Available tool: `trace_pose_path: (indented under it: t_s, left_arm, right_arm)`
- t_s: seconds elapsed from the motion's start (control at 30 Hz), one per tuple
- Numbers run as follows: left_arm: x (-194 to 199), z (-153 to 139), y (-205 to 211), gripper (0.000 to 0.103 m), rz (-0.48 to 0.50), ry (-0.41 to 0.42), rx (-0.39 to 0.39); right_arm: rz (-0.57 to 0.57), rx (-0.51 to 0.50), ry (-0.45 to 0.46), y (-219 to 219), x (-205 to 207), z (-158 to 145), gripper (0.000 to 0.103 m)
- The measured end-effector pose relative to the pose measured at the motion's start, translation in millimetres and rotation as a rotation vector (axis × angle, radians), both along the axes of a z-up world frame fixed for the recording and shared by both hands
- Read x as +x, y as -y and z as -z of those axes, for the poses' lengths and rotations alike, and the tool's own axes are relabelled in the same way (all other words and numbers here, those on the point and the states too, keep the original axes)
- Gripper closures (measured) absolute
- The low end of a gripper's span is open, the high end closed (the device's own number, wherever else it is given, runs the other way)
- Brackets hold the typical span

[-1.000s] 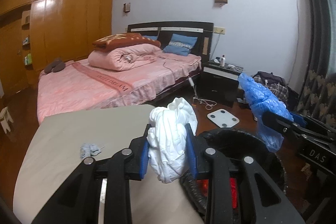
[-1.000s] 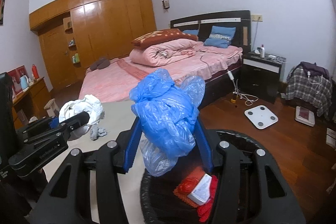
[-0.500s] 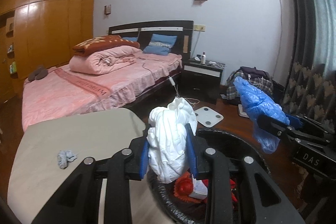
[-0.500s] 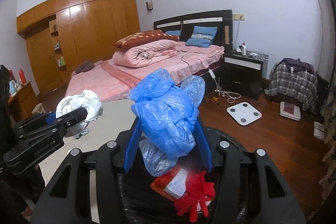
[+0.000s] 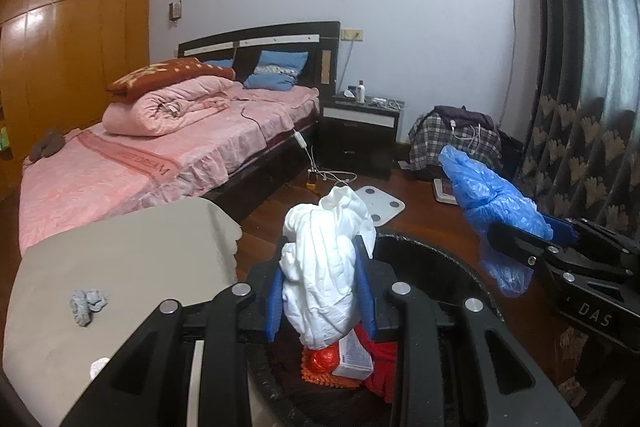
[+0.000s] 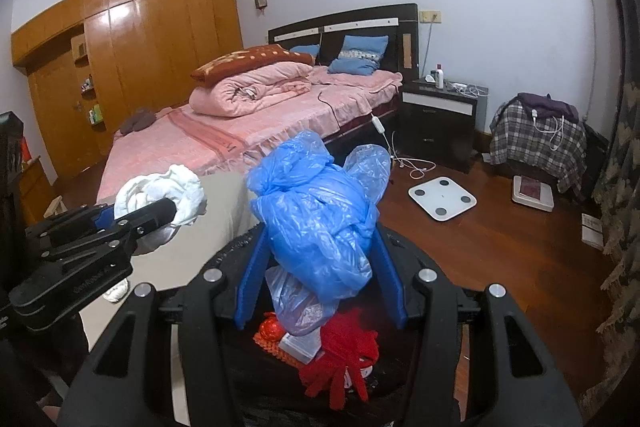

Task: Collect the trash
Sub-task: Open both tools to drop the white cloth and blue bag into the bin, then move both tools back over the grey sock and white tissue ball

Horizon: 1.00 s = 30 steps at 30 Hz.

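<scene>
My left gripper [image 5: 322, 287] is shut on a crumpled white paper wad [image 5: 324, 267] and holds it over the black trash bin [image 5: 432, 263]. My right gripper [image 6: 320, 267] is shut on a crumpled blue plastic bag [image 6: 320, 223], also above the bin [image 6: 236, 247]. Red trash and a small white box [image 5: 354, 357] lie inside the bin. The right gripper with the blue bag [image 5: 492, 199] shows at the right of the left wrist view. The left gripper with the white wad [image 6: 168, 191] shows at the left of the right wrist view.
A beige table [image 5: 120, 267] stands left of the bin, with a small grey crumpled scrap [image 5: 86, 303] on it. Behind are a pink bed [image 5: 160, 155], a black nightstand [image 5: 360, 131], a white scale [image 5: 380, 205] on the wooden floor and a curtain [image 5: 580, 131] at the right.
Both grippers have moved right, away from the table and further over the bin, each still holding its trash. More of the bin's inside now shows.
</scene>
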State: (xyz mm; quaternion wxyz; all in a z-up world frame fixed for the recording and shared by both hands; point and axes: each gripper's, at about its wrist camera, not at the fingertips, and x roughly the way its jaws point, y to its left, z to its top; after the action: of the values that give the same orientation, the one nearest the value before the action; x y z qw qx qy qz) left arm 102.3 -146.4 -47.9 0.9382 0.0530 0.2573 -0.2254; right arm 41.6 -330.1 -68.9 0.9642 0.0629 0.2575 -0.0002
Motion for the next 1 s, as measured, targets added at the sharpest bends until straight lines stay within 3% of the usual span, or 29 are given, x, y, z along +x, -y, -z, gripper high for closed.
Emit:
trace_pose_path:
  t_s: [0.33,0.4,0.53,0.6,0.67,0.83,1.0]
  left_arm:
    - [14,17,15,0.069,0.039,-0.043,-0.006]
    - [17,20,15,0.059,0.057,-0.065,-0.026]
    - [20,22,12,0.053,0.052,-0.07,-0.027]
    - [20,21,5,0.049,0.036,-0.065,-0.029]
    - [20,20,1,0.041,0.02,-0.058,-0.029]
    - [15,12,-25,0.024,-0.03,-0.018,-0.021]
    - [7,10,-60,0.017,-0.097,-0.003,-0.011]
  right_arm:
    - [0.034,-0.005,-0.047,15,7,21,0.05]
    - [0.044,-0.012,-0.056,15,8,23,0.038]
    - [0.065,-0.014,-0.061,20,9,28,0.027]
    - [0.076,-0.02,-0.051,22,7,28,0.017]
    - [0.081,-0.02,-0.036,21,5,26,0.01]
    - [0.073,-0.013,-0.02,16,4,20,0.006]
    - [0.038,0.0,-0.015,-4,6,17,0.005]
